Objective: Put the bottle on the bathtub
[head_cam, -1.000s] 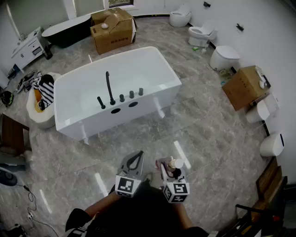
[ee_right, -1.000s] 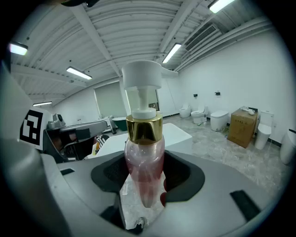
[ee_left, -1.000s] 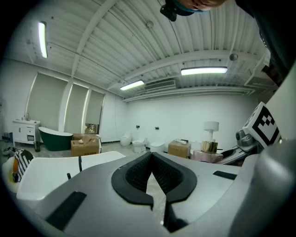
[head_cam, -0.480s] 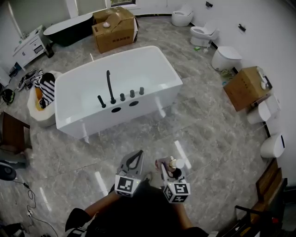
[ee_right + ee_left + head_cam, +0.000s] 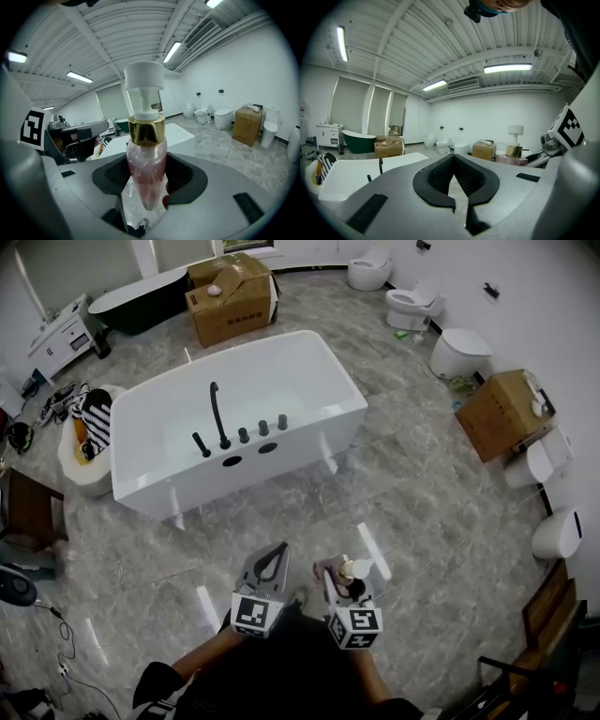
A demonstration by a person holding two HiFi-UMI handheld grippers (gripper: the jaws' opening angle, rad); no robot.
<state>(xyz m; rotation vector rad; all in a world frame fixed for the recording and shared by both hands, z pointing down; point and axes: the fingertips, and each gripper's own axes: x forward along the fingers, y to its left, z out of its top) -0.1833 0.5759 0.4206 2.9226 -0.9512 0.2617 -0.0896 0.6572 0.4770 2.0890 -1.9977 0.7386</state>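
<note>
Bottle [image 5: 146, 164] in hand, bathtub [image 5: 314, 432] ahead.
Right gripper's [image 5: 339, 576] jaws clamp the upright bottle; left gripper's [image 5: 275, 557] jaws are together, empty; bathtub stands well apart, ahead-left.

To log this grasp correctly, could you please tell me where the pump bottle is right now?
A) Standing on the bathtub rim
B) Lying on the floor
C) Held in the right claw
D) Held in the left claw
C: the right claw is closed around the pink pump bottle, while the left claw is shut with nothing in it, and no bottle stands on the bathtub.
</note>
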